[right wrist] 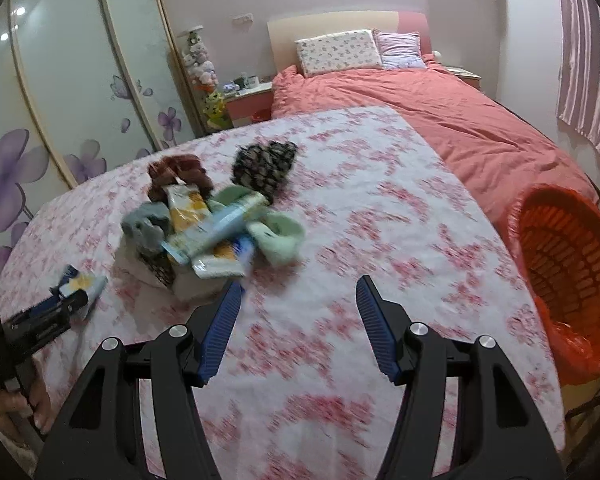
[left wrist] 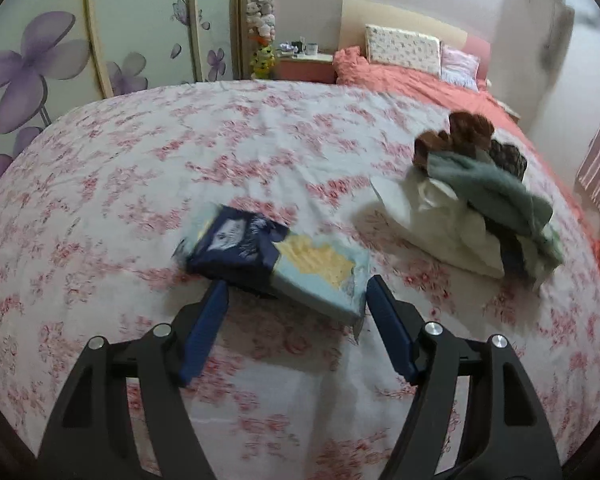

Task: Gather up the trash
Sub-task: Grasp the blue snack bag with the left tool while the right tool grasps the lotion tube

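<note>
You are bringing the left gripper (left wrist: 296, 292), jaws wide and holding nothing, up to the wrapper (left wrist: 276, 256) near the table's (left wrist: 100, 184) front edge; straddle its near end before closing. Your right gripper (right wrist: 298, 292) is hovering open and empty beside the basket (right wrist: 556, 256).

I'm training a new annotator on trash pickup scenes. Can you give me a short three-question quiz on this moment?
1. True or false: the left gripper has its blue fingers clamped on the flat dark-blue and light-blue snack wrapper.
2. Where does the orange slatted plastic basket stand in the right wrist view? A) by the pillows B) at the right edge of the floral-covered table C) on the nightstand
3. Fill in: the right gripper holds ____.

Key: 1 false, the wrapper lies just ahead of open fingers; 2 B; 3 nothing.
</note>
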Available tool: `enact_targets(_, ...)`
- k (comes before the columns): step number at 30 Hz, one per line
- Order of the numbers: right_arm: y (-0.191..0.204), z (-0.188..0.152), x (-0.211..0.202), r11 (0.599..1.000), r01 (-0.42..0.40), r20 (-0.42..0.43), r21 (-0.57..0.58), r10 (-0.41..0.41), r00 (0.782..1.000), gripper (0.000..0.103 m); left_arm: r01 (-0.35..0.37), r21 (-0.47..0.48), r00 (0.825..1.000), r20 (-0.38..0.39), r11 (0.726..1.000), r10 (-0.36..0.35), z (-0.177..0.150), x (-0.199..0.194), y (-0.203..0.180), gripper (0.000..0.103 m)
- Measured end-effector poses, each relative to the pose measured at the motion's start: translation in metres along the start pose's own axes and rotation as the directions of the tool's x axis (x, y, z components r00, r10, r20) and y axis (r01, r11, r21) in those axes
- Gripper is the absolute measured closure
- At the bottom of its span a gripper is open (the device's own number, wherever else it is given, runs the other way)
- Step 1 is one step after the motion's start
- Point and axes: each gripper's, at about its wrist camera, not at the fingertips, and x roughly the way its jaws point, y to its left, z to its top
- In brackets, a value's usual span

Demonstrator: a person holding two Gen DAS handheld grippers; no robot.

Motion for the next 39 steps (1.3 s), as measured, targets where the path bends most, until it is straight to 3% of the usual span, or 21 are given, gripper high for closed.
enact_targets(7,0.039,0.031,0.036,0.997,-0.072,-0.007,0.042,0.072,0.997,0.043,0.008,-0.01,1.0,0.01,1.0,-0.007,0.003,-0.005,0.004,0.032)
enact_targets(13,0.053,0.043,0.079,0.996,-0.015,-0.087,0.087,0.023,0.996,0.044,0.018,-0.026,1.0,0.003,1.0,-0.018,0.005,-0.002,0.008,0.032)
enact_targets(15,0.055,0.04,0.089,0.997,0.017,-0.121,0.072,-0.008,0.993,0.053,0.018,-0.033,1.0,-0.002,0.999,-0.018,0.005,0.001,0.011,0.032)
enact_targets(19,0.04,0.032,0.08,0.998,0.051,-0.118,0.039,-0.046,0.992,0.065,0.019,-0.043,1.0,-0.007,0.999,-0.02,0.005,0.003,0.017,0.032)
enact_targets(24,0.016,0.028,0.073,0.996,0.035,-0.117,0.077,-0.025,0.993,0.065,0.026,-0.053,0.999,-0.018,0.998,-0.027,0.005,0.008,0.022,0.032)
enact_targets(32,0.023,0.035,0.091,0.998,0.041,-0.125,0.042,-0.035,0.991,0.067,0.032,-0.067,0.999,-0.033,0.997,-0.034,0.009,0.014,0.024,0.032)
enact_targets(39,0.0,0.03,0.069,0.997,0.035,-0.084,0.063,-0.029,0.996,0.067,0.038,-0.037,0.999,-0.034,0.999,-0.039,0.019,0.023,0.02,0.032)
